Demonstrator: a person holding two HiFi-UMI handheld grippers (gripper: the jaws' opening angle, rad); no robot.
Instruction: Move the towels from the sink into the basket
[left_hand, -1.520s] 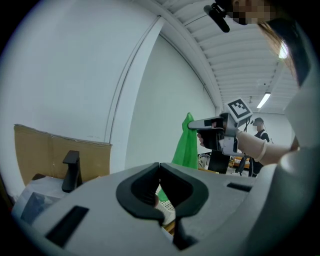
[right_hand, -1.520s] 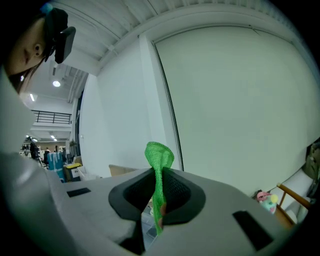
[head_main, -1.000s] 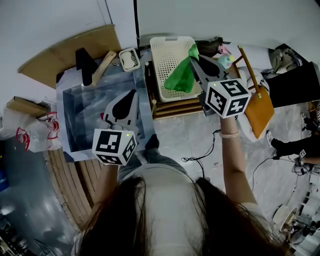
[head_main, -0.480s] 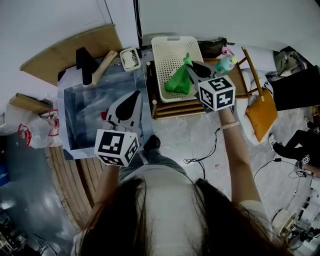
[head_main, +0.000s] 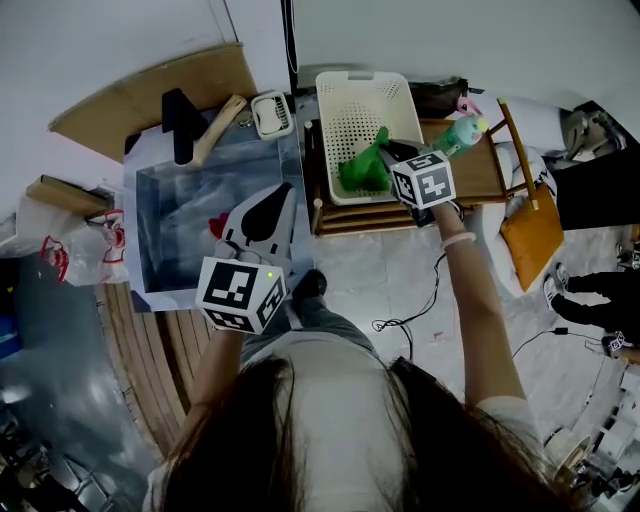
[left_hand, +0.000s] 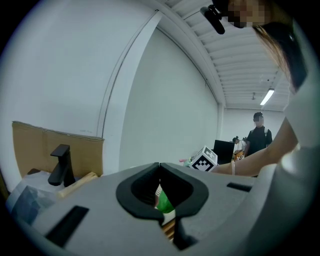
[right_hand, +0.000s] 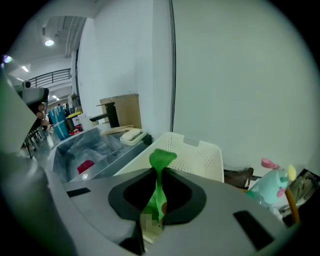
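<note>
The right tongs (head_main: 385, 152) (right_hand: 159, 169) are pinching a green towel (head_main: 362, 170) (right_hand: 161, 157). The cloth is squeezed between the two tips and sticks up above them in a bunched fold. It hangs inside the rim of the white perforated basket (head_main: 345, 105) (right_hand: 202, 155), which stands on a slatted wooden counter (head_main: 480, 172) just beside the sink (head_main: 180, 245) (right_hand: 100, 145). Whether the towel's lower end touches the basket floor I cannot tell.

The left tongs (head_main: 287, 188) (left_hand: 159, 167) are over the sink's near corner, on the side toward the basket. Their tips are pressed together with nothing between them.

A red towel (head_main: 217, 227) (right_hand: 85, 166) lies on the bottom of the sink. A black tap (head_main: 180, 125) (left_hand: 61, 165) stands at the sink's far edge. A pale plush toy (head_main: 462, 128) (right_hand: 272, 184) sits past the basket, on the side away from the sink.
</note>
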